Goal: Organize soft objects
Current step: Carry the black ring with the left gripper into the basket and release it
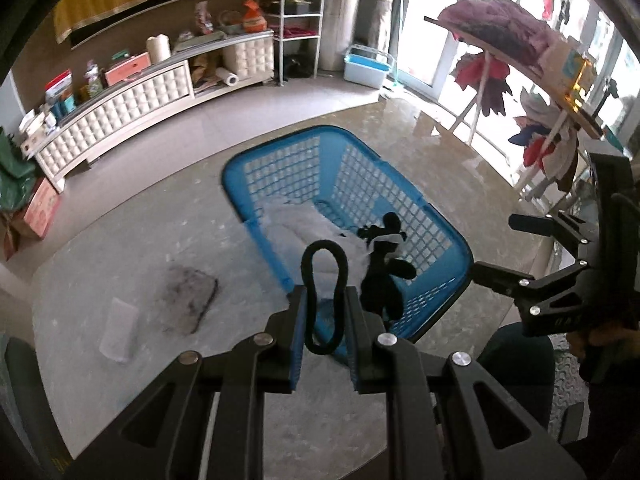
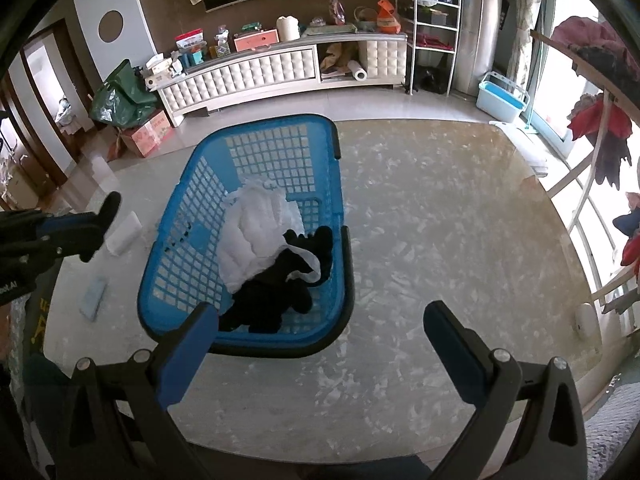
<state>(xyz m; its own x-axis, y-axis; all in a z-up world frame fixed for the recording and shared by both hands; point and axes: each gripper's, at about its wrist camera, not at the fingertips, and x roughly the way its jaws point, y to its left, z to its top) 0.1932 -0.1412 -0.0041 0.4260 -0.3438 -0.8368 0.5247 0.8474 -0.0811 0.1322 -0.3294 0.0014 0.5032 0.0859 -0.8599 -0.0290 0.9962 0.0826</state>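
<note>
Soft garments, a white padded cloth (image 2: pixel 256 236) and black clothing (image 2: pixel 276 292), are lying in the blue mesh basket (image 2: pixel 176 264) on the marble-patterned tabletop (image 2: pixel 440 220). Only the left wrist view is showing what the left gripper (image 1: pixel 325 308) is carrying: a black cord loop (image 1: pixel 323 280), with the jaws clamped together on it just in front of the basket's near corner. From there the right gripper (image 1: pixel 500 248) is showing at the side with its jaws apart; its own view (image 2: pixel 316 320) is confirming this, the blue pads standing wide and empty over the bare tabletop beside the basket. The left view is also picking up a dark grey pad (image 1: pixel 184 300) and a white folded cloth (image 1: pixel 119 330) lying on the table. Behind, a quilted white cabinet (image 2: pixel 256 72), a white wire shelf (image 2: pixel 432 28) and a light blue tub (image 2: pixel 502 100) are lining the room.
</note>
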